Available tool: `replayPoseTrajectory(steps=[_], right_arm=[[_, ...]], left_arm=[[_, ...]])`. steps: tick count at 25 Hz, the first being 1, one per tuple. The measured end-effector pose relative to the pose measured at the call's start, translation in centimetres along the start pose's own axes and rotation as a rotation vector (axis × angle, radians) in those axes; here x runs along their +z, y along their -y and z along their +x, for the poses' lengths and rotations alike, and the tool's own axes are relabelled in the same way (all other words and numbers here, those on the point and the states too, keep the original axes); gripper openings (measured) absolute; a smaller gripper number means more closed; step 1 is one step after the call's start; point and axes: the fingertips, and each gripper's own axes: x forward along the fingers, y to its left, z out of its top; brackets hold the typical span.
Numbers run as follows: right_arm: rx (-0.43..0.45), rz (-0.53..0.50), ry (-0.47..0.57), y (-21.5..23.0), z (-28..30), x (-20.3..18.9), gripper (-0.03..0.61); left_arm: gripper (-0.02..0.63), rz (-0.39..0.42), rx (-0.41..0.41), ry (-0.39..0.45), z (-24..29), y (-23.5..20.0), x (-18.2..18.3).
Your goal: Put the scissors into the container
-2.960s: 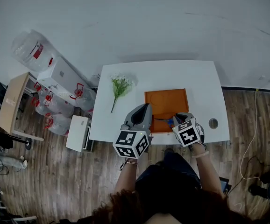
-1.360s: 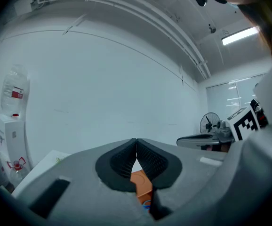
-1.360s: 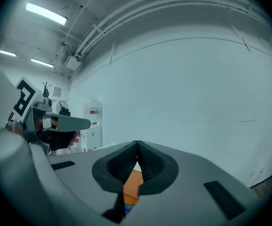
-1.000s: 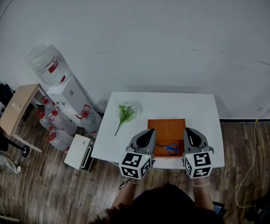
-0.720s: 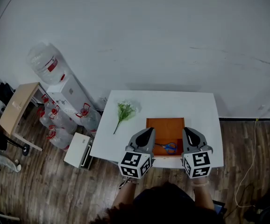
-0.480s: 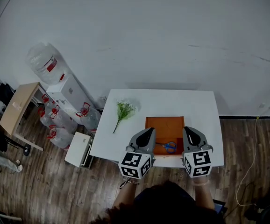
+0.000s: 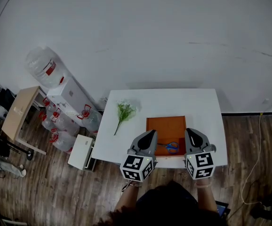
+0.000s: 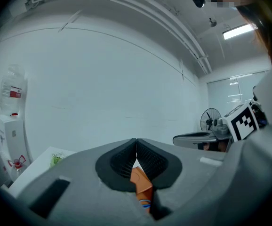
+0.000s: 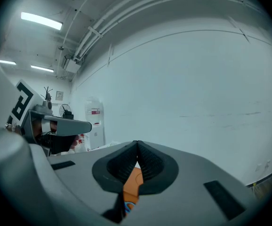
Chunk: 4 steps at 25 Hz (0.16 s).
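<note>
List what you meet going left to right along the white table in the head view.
flower sprig → left gripper → blue-handled scissors → right gripper

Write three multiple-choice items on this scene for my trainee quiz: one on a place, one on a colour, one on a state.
1. Where do the blue-handled scissors lie?
A on the wooden floor
B inside the orange rectangular container
C on a water bottle

2. What colour is the rectangular table?
A black
B white
C green

3. How do the jaws of the left gripper and the right gripper stand?
A both together, empty
B both wide apart
C both clamped on scissors

Answers:
1 B, the head view shows them in the container's near part.
2 B, its top is plain white.
3 A, each gripper view shows the pads meeting with nothing between them.
</note>
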Motion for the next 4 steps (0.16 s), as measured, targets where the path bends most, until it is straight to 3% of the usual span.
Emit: replayPoseTrajectory(steps=[4], right_arm=[[-0.003,0.004,-0.004,0.19,-0.25,-0.35,-0.003]], left_arm=[[0.015,-0.006,-0.002,-0.006,0.03,0.29,-0.46]])
